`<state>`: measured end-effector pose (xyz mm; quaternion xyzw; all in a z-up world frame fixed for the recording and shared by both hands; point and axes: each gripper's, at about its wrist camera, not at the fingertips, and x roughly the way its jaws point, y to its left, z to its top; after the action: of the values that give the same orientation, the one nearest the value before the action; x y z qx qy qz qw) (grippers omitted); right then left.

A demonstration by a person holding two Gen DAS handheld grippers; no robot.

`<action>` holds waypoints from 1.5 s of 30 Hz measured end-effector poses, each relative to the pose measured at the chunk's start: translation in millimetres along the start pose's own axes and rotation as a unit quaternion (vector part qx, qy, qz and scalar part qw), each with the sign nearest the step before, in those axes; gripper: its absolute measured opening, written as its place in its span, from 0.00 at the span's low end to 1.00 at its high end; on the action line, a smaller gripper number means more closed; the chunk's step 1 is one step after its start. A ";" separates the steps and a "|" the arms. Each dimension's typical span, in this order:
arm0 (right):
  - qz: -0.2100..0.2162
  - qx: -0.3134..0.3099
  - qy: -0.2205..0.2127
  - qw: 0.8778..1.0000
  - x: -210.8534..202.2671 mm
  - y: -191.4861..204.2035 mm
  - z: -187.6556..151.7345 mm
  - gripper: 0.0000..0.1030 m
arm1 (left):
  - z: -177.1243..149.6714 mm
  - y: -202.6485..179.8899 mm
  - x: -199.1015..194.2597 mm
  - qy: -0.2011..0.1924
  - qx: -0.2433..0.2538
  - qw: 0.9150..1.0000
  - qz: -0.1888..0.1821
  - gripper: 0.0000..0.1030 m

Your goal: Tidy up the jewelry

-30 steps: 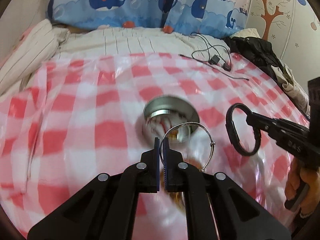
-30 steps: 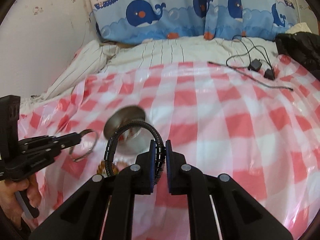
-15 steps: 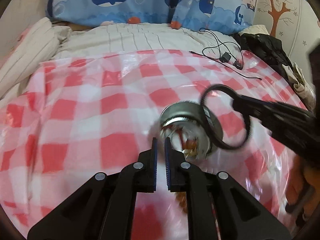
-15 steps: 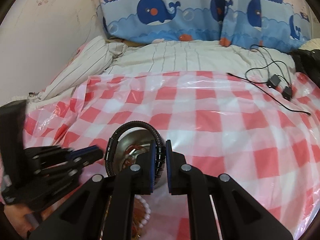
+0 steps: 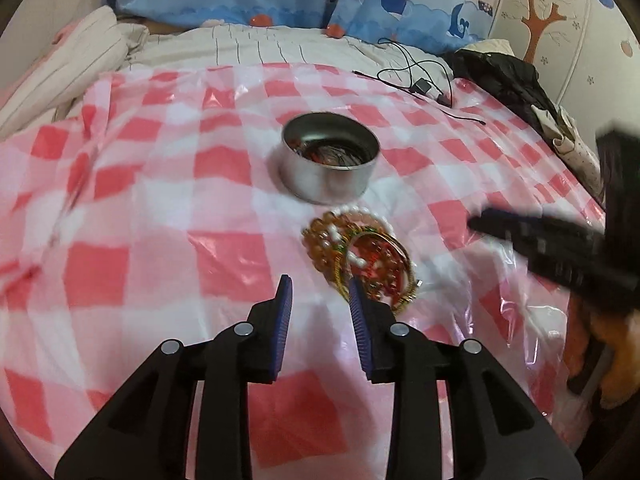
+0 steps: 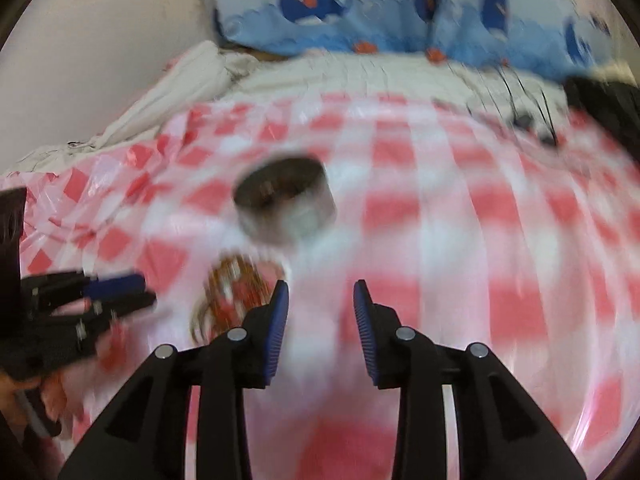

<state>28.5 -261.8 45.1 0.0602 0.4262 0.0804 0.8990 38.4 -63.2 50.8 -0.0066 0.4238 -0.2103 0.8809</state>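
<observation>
both pairs of tongs are empty and opening, with only the checked cloth showing between their blue-padded tips. left tongs [image 5: 320,294] hover low over a bed covered with a red and white checked plastic sheet [image 5: 152,184], pointing down at it. their right tip sits just at the near edge of a heap of bracelets [image 5: 360,248]: amber beads, white beads, gold and red bangles, all tangled together. just beyond the heap stands a round metal tin [image 5: 330,160], upright and open, with some jewelry already lying inside. right tongs [image 6: 320,300] are seen clearly in their own blurred view, and as a dark smear at the right of the left view; the heap lies to their left, the tin ahead of them.

judging by this, the task is partway through: some pieces are in the tin, a heap is left beside it, and the step in hand looks like going for the next piece. the next move calls for one pair of tongs to settle over a single bangle or bead string, close on it alone, and lift it free of the tangle. loops hooked together could come up in a bunch.

a black cable [image 5: 416,76] and dark clothing [image 5: 504,76] lie far off on the bed.
</observation>
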 end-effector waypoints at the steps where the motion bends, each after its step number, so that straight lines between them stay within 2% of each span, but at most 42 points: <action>1: 0.000 0.006 0.011 1.000 4.7 -2.6 -4.1 0.33 | -1.3 -3.2 3.7 0.000 0.005 1.000 -0.002 0.27; 2: 0.003 0.009 0.022 1.000 11.2 -3.7 -5.2 0.33 | -1.6 -6.6 6.5 -0.002 0.015 1.000 0.002 0.27; 5: 0.008 0.005 0.015 1.000 13.3 1.1 0.0 0.33 | -1.6 -14.7 11.2 -0.015 0.042 0.999 0.006 0.27; 7: 0.009 -0.001 0.013 1.000 13.7 5.4 0.4 0.38 | 2.6 -17.0 15.5 -0.020 0.046 0.999 0.003 0.27; 9: 0.010 -0.002 0.017 1.000 14.6 6.6 -1.8 0.42 | 8.6 -20.0 23.4 -0.017 0.051 0.999 0.003 0.27; 13: 0.013 0.000 0.019 1.000 14.8 6.3 -2.2 0.42 | 7.5 -25.7 34.7 -0.006 0.064 0.998 0.012 0.27; 18: 0.014 -0.004 0.022 1.000 15.8 8.4 -2.7 0.46 | 5.8 -34.8 38.4 -0.006 0.088 0.995 0.036 0.27; 21: 0.015 -0.003 0.021 1.000 15.6 8.7 -3.0 0.46 | 5.8 -28.8 41.1 0.002 0.073 0.997 0.040 0.27; 26: 0.017 -0.004 0.021 1.000 16.9 9.1 -3.1 0.46 | 7.0 -18.5 39.1 0.002 0.052 0.998 0.022 0.27; 28: 0.033 -0.006 0.015 0.999 17.2 11.7 -1.0 0.46 | 10.0 -7.4 33.8 -0.001 0.027 1.000 0.012 0.27; 31: 0.072 -0.015 0.014 0.997 24.2 22.0 4.2 0.46 | 14.2 4.6 26.8 -0.007 0.008 1.000 0.016 0.27; 33: 0.088 -0.023 0.022 0.996 31.0 28.9 5.3 0.42 | 17.6 11.9 21.3 -0.010 -0.005 1.000 0.014 0.27; 35: 0.087 -0.030 0.043 0.995 45.6 35.8 6.7 0.38 | 20.1 17.3 15.8 -0.016 -0.014 1.000 0.010 0.27; 37: 0.092 -0.024 0.059 0.994 57.4 37.2 6.9 0.27 | 22.3 19.8 12.3 -0.019 -0.018 1.000 0.009 0.27; 40: 0.090 -0.023 0.041 0.995 48.9 35.7 7.9 0.08 | 25.6 23.4 7.4 -0.026 -0.021 0.999 0.011 0.32; 45: 0.100 -0.036 0.003 0.994 27.9 37.2 11.8 0.04 | 26.5 27.8 6.9 -0.026 -0.029 0.999 0.012 0.34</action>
<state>51.6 -220.4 38.0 0.0702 0.4180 0.1854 0.8866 72.2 -45.0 57.4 -0.0326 0.4065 -0.1867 0.8938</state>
